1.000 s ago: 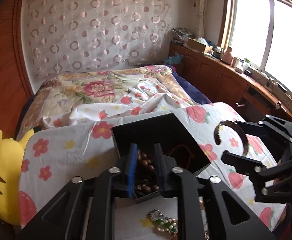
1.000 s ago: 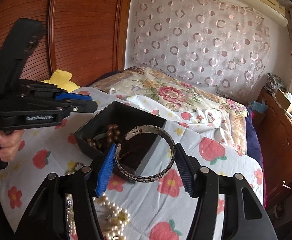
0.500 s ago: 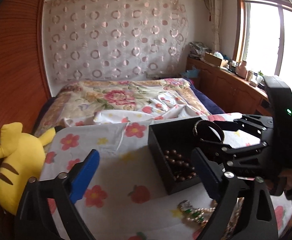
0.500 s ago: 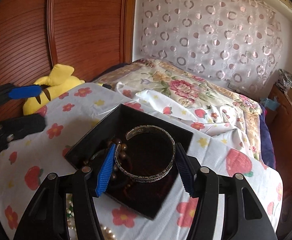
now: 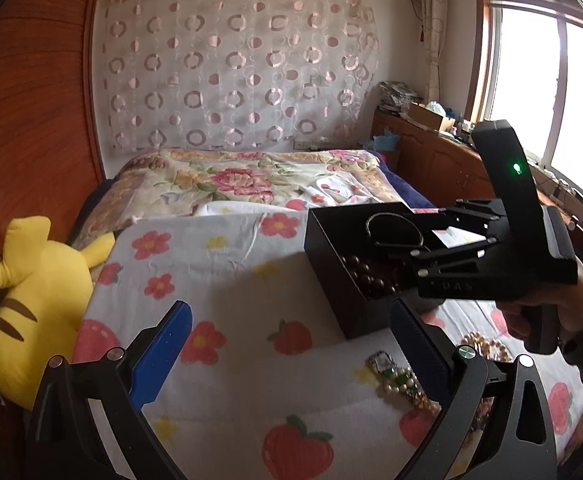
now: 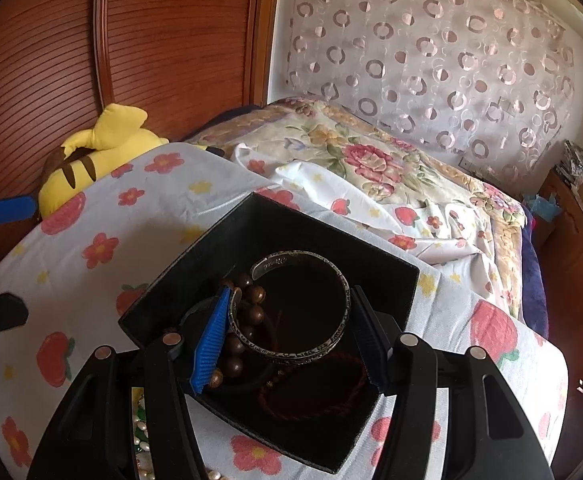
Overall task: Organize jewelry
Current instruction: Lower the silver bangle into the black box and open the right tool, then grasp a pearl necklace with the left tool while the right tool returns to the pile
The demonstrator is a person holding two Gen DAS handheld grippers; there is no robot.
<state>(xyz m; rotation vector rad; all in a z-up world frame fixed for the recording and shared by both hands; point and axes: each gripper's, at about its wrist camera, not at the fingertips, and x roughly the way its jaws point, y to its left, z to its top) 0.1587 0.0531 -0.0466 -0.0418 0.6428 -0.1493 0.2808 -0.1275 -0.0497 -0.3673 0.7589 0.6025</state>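
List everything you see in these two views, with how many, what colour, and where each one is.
Open black box: one, black, on the flowered sheet.
Engraved silver metal cuff bracelet: one, silver, over the box, between the right claw's pads.
Brown wooden bead bracelet: one, brown, inside the box.
Dark red cord: one, dark red, on the box floor.
Pearl and green-stone jewelry pile: one heap, white, green and gold, on the sheet in front of the box.
Yellow plush toy: one, yellow with brown stripes, beside the wooden panel.
White flowered sheet: one, white with red prints, under everything.
Left claw: one, black with blue pads, open and empty.
Right claw: one, black, jaws opening around the cuff.
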